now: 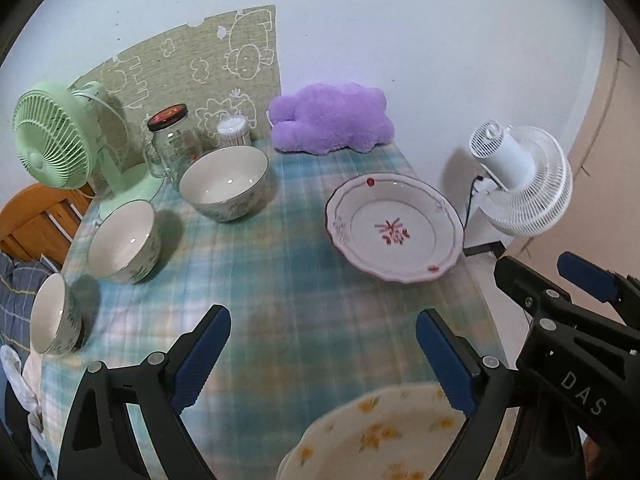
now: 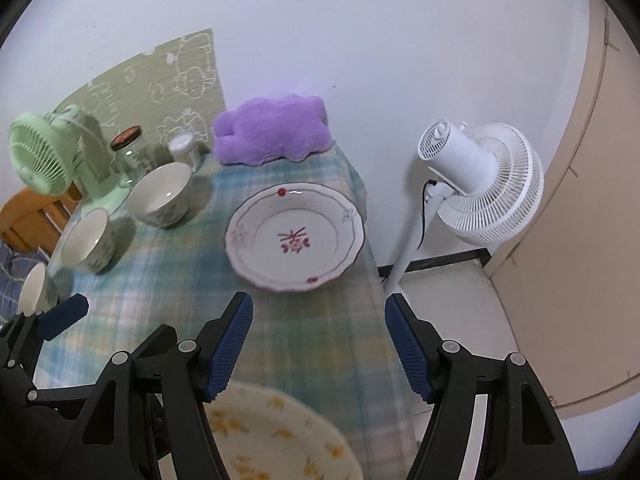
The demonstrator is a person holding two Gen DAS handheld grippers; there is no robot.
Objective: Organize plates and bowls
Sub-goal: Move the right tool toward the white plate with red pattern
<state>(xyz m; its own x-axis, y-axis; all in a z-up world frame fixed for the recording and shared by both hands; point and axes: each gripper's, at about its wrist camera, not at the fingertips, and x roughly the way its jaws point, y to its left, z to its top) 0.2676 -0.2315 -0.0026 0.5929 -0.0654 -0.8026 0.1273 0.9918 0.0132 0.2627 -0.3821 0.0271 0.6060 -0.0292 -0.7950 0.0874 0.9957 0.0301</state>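
Now | step: approach, nothing held | both my grippers' jaws apart | yellow-flowered plate (image 1: 384,436) beneath them | next: close on its rim

Both the left claw (image 1: 323,354) and right claw (image 2: 319,346) are black, silver-riveted, with ribbed blue pads (image 1: 200,364).

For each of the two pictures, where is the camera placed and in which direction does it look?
Left wrist: sits on the left gripper, looks forward over the table to the wall; its own open fingers show, and the right gripper at the right edge.
Right wrist: sits on the right gripper, further right, facing the same way; its own open fingers show, and the left gripper at the left edge.
Shared: red-flower plate, yellow-flower plate, three bowls, green fan, white fan.
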